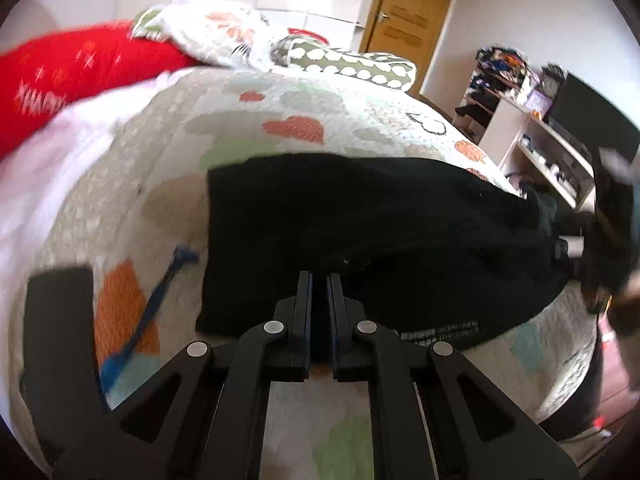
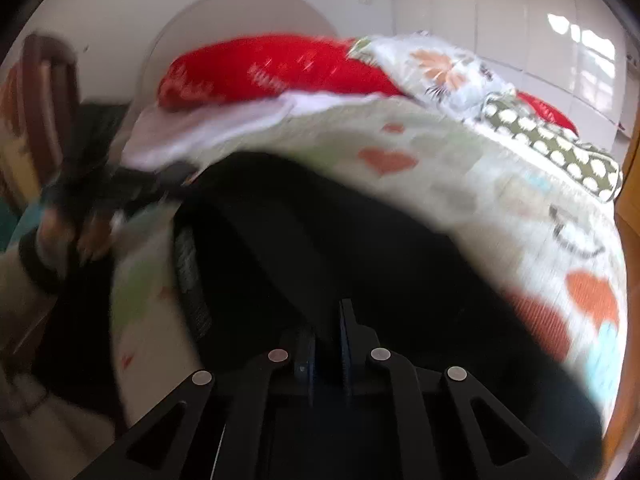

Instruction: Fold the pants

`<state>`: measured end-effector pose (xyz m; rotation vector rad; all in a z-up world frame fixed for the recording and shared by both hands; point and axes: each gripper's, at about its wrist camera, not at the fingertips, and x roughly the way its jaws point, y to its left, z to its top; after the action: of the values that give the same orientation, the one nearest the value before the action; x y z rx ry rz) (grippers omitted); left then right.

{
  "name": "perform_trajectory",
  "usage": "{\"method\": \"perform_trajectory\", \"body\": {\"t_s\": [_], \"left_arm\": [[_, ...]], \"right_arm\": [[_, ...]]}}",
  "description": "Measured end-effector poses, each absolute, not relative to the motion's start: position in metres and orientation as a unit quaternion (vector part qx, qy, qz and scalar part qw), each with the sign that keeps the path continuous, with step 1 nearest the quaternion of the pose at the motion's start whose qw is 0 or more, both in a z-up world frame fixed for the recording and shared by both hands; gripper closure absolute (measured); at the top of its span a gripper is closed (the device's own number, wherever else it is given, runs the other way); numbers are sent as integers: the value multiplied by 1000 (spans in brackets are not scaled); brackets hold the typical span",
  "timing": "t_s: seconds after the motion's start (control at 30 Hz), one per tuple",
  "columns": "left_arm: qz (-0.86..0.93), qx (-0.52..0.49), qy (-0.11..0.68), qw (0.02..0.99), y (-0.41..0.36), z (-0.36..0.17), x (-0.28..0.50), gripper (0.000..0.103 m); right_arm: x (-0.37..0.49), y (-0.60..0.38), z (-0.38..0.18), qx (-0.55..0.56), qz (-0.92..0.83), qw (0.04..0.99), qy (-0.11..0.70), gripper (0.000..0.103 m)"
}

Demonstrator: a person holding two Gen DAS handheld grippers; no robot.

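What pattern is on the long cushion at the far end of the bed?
The cushion is olive green with white dots, clearest in the left wrist view.

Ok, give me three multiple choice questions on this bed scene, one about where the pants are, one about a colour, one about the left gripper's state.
1. The pants lie on:
A. the quilt
B. a chair
C. the floor

2. The long pillow is:
A. blue
B. red
C. yellow

3. The left gripper has its fingers:
A. spread wide
B. missing
C. nearly together at the pants' edge

Answers:
A, the heart-print quilt shows around the black cloth.
B, it is bright red.
C, only a narrow gap shows.
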<state>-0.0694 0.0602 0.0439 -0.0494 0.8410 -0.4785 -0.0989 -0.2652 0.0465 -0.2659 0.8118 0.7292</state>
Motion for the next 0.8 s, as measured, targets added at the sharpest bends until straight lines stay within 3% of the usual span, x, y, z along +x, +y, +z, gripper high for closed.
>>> {"method": "perform_trajectory", "body": {"t_s": [0.1, 0.2, 0.4, 0.47, 0.57, 0.6, 0.8], "left_arm": [[-216, -50, 421, 880, 71, 35, -74, 98], [-191, -65, 426, 882, 77, 37, -83, 98], [-180, -35, 385, 905, 66, 75, -101, 97], [-195, -29, 375, 906, 50, 84, -102, 96], [-224, -44, 370, 901, 27, 86, -94, 67], [-226, -45, 368, 901, 20, 85, -91, 59], [-259, -42, 382, 886, -42, 67, -75, 59]], "right_arm": [[-118, -260, 16, -107, 332, 842, 411, 94], [-128, -277, 17, -11, 318, 859, 400, 93], [-162, -339, 44, 41, 247, 894, 372, 83], [-166, -370, 51, 71, 201, 909, 359, 75], [-168, -424, 59, 137, 126, 924, 333, 56], [-164, -438, 59, 161, 113, 924, 329, 55], [-127, -470, 59, 242, 94, 911, 320, 53]]}}
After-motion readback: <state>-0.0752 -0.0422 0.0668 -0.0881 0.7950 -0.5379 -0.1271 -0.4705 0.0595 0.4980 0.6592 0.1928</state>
